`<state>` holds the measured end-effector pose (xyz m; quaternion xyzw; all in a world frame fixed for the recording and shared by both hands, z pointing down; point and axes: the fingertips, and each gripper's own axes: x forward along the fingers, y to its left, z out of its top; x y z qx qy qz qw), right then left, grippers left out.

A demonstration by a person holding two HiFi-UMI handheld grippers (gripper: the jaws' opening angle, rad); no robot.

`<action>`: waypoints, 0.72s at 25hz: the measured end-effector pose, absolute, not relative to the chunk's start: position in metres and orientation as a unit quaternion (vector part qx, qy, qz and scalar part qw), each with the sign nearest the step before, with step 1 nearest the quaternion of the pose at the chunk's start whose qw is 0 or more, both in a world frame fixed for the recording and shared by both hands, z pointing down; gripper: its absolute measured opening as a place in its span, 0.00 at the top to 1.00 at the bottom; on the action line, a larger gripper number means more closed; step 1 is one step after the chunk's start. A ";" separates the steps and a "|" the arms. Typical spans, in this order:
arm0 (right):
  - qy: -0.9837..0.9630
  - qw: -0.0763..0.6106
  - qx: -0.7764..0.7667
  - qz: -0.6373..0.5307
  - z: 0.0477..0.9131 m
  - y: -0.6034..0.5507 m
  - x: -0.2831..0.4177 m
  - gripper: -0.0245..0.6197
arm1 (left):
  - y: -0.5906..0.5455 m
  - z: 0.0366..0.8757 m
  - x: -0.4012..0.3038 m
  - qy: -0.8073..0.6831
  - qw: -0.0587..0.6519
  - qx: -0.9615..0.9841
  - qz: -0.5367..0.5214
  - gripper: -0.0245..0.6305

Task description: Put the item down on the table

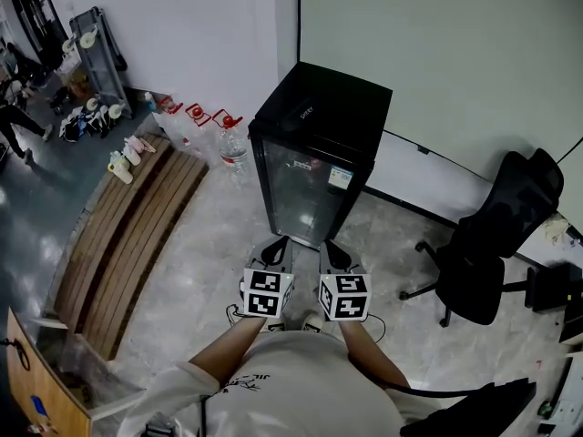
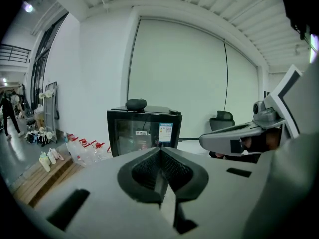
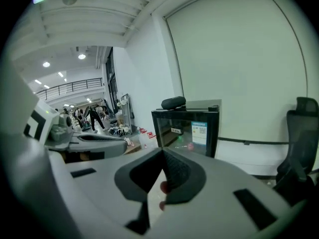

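Head view: I see left gripper and right gripper side by side facing the black fridge; both pairs of jaws closed tip to tip.

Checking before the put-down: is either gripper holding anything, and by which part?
Nothing visibly held: the left gripper and the right gripper are both shut, tips together.

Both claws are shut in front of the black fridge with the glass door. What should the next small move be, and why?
Probably open the left claw and ease it toward the black glass-door fridge. It and the right claw are both shut, neither visibly holds an item, and no table is in view.
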<state>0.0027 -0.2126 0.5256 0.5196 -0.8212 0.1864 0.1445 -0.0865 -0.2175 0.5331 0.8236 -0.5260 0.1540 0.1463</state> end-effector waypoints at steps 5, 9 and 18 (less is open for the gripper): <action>-0.823 0.149 0.520 0.173 0.522 -0.212 -0.002 0.96 | -0.217 0.530 -0.089 -0.530 0.139 0.823 0.152 0.95; -0.824 0.150 0.518 0.171 0.521 -0.211 -0.004 0.96 | -0.219 0.530 -0.091 -0.529 0.137 0.823 0.155 0.95; -0.827 0.148 0.515 0.171 0.518 -0.212 -0.008 0.96 | -0.219 0.530 -0.087 -0.525 0.146 0.825 0.153 0.95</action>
